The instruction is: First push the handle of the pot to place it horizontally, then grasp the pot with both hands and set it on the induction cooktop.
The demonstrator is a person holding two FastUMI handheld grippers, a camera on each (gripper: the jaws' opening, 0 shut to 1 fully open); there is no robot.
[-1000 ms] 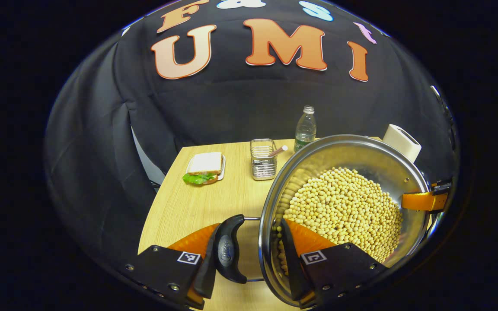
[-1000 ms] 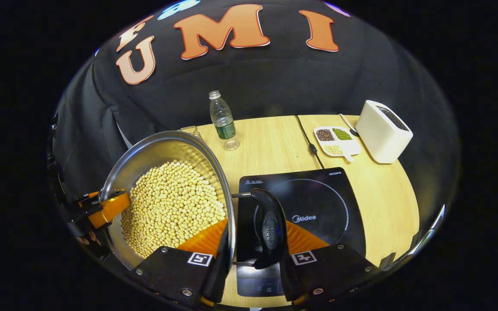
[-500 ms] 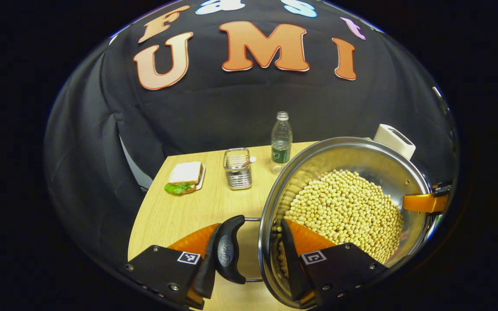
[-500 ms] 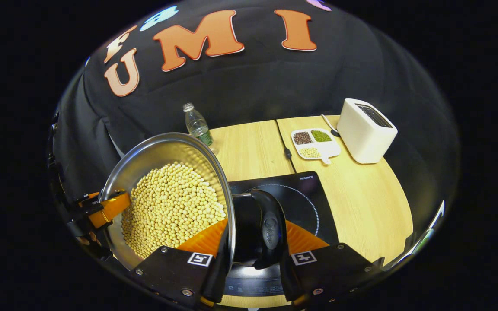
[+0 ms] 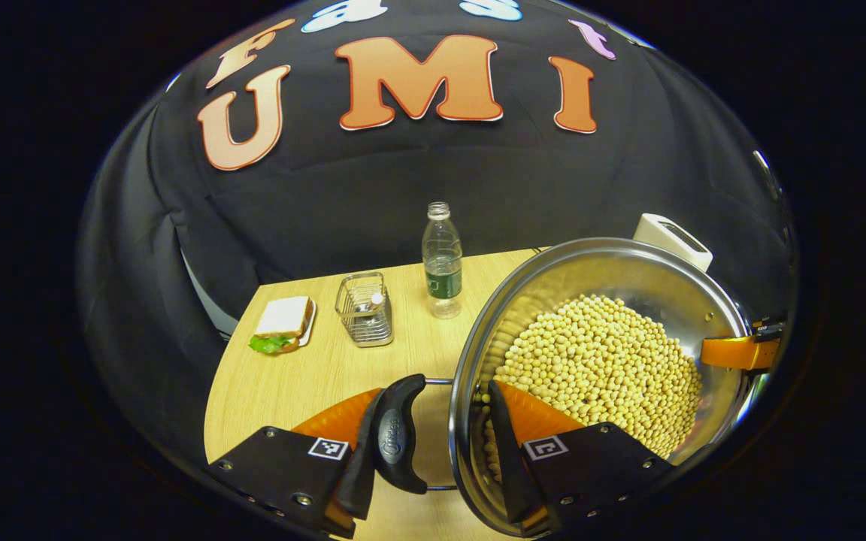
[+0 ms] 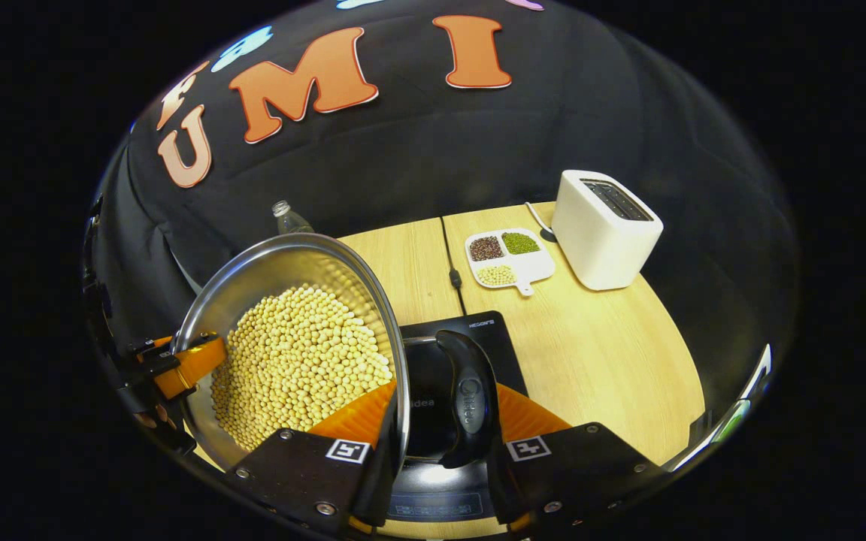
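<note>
The steel pot [image 5: 606,361], full of soybeans [image 6: 298,361], hangs above the induction cooktop [image 6: 463,334] on the bench [image 6: 598,353]; the left claw [image 5: 440,443] is closed on its rim and black side handle [image 5: 395,436]. The right claw [image 6: 437,428] grips the opposite rim and handle [image 6: 467,394] the same way.

Pot [image 6: 283,270] above the table's near edge, cooktop [image 6: 470,338] under its right handle.
Behind: sandwich [image 5: 280,324], wire basket [image 5: 364,308], bottle [image 5: 442,259], bean tray [image 6: 510,257], toaster [image 6: 604,227], left to right.
</note>
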